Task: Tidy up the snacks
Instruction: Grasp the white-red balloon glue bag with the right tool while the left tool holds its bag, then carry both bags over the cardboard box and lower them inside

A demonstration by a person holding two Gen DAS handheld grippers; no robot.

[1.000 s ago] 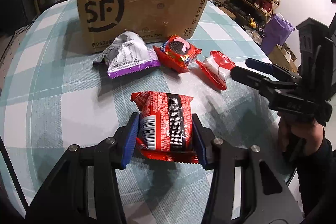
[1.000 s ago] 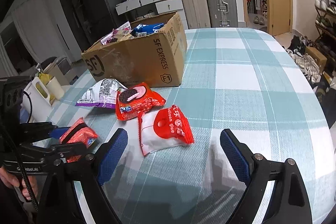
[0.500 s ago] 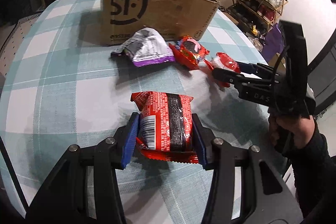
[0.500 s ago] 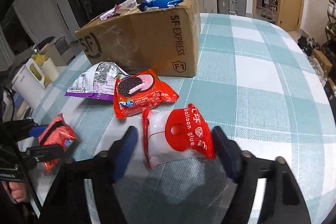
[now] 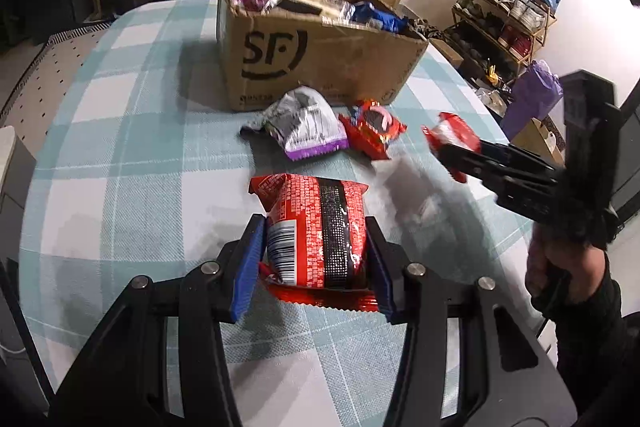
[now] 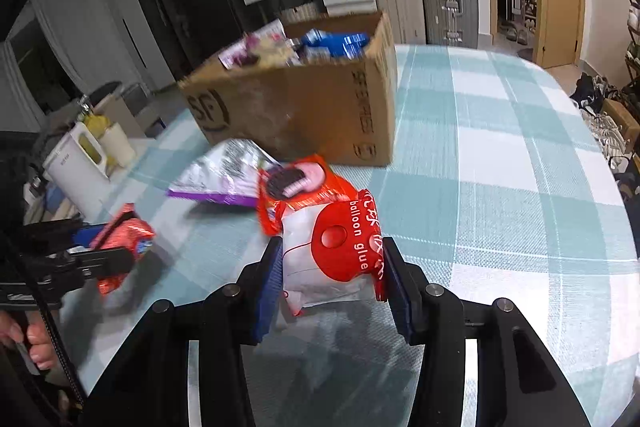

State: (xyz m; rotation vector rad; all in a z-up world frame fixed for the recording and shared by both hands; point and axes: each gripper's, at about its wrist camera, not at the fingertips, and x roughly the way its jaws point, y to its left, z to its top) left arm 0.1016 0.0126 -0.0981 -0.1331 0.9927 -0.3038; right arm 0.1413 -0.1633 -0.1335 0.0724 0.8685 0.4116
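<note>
Snacks lie on the checked surface (image 5: 120,155) in front of a cardboard box (image 5: 320,67). The left gripper (image 5: 316,251) has its fingers closed on a red and black packet (image 5: 316,227). The right gripper (image 6: 332,279) has just been closing its fingers, and they now press both sides of a red and white pouch (image 6: 332,247). A silver and purple bag (image 5: 304,127) and a red cookie pack (image 5: 372,131) rest beside the box.
</note>
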